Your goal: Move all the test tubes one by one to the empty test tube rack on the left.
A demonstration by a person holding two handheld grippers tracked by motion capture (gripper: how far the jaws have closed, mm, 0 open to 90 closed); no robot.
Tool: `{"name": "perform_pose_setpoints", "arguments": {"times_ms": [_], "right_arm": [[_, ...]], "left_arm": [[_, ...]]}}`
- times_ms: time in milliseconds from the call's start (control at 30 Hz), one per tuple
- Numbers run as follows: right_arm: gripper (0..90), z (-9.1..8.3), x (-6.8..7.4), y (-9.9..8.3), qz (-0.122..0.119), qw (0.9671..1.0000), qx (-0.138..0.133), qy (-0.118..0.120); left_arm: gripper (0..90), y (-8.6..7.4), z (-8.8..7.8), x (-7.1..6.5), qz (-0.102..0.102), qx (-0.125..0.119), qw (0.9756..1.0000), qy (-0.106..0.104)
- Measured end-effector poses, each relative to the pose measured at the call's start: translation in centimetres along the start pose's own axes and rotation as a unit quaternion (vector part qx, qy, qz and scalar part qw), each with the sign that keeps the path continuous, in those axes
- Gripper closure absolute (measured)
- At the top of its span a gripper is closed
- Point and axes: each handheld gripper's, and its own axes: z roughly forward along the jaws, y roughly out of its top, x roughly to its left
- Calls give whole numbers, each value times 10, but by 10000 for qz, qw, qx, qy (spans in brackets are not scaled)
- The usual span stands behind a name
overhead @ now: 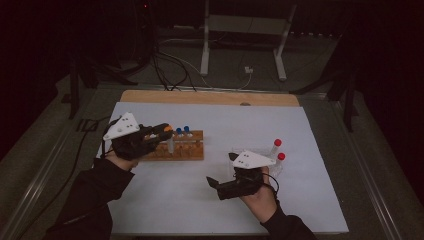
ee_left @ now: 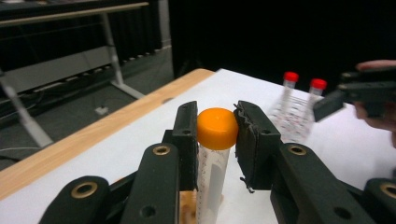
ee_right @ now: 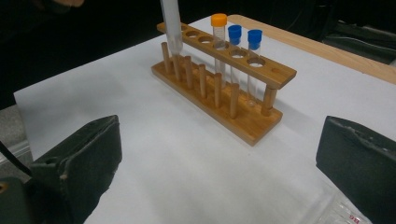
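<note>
Step in hand: looks like loading tubes into the rack, one mid-carry right now.

Left gripper [ee_left: 217, 135]: jaws clamped on the orange-capped clear plastic tube [ee_left: 215, 154], pinching it right at the cap, tube hanging straight down.

Where the tube is: held above the left end of the wooden test-tube rack [overhead: 182, 146]; in the right gripper view its lower end [ee_right: 172, 25] sits just over the empty holes at that end, not in one yet as far as I can tell.

Rack: one orange-capped tube [ee_right: 218, 32] and two blue-capped tubes [ee_right: 243, 51] already standing in it, several holes free.

Right gripper [overhead: 223, 175]: jaws spread wide with nothing between them, hovering low over the white table sheet [overhead: 165, 200], near right.

Spare stock: two red-capped tubes [overhead: 278, 150] just right of that gripper.

Next move, my guess: line the tube up over a free hole, lower it straight, then let go. Tilted entry would probably snag the rim.
</note>
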Motion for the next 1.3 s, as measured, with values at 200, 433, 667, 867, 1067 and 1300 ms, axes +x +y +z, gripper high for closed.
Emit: {"name": "perform_pose_setpoints", "arguments": {"times_ms": [200, 433, 667, 867, 1067, 1300], "right_arm": [[5, 0, 1, 0, -12, 10000, -2, 31], [5, -1, 0, 1, 25, 10000, -39, 61], [5, -2, -1, 1, 16, 10000, -47, 75], [5, -3, -3, 0, 16, 10000, -52, 73], [5, -3, -4, -1, 25, 10000, -52, 67], [5, -3, -4, -2, 16, 10000, -47, 80]], "left_arm": [[718, -1, -5, 21, -56, -95, 9992, 373], [718, -8, 4, 40, -152, -180, 9971, 724], [718, -21, 20, 52, -292, -94, 9958, 866], [718, -35, 29, 57, -368, 27, 9948, 947], [718, -49, 35, 59, -461, 102, 9940, 984], [718, -65, 44, 58, -557, 245, 9931, 1000]]}}
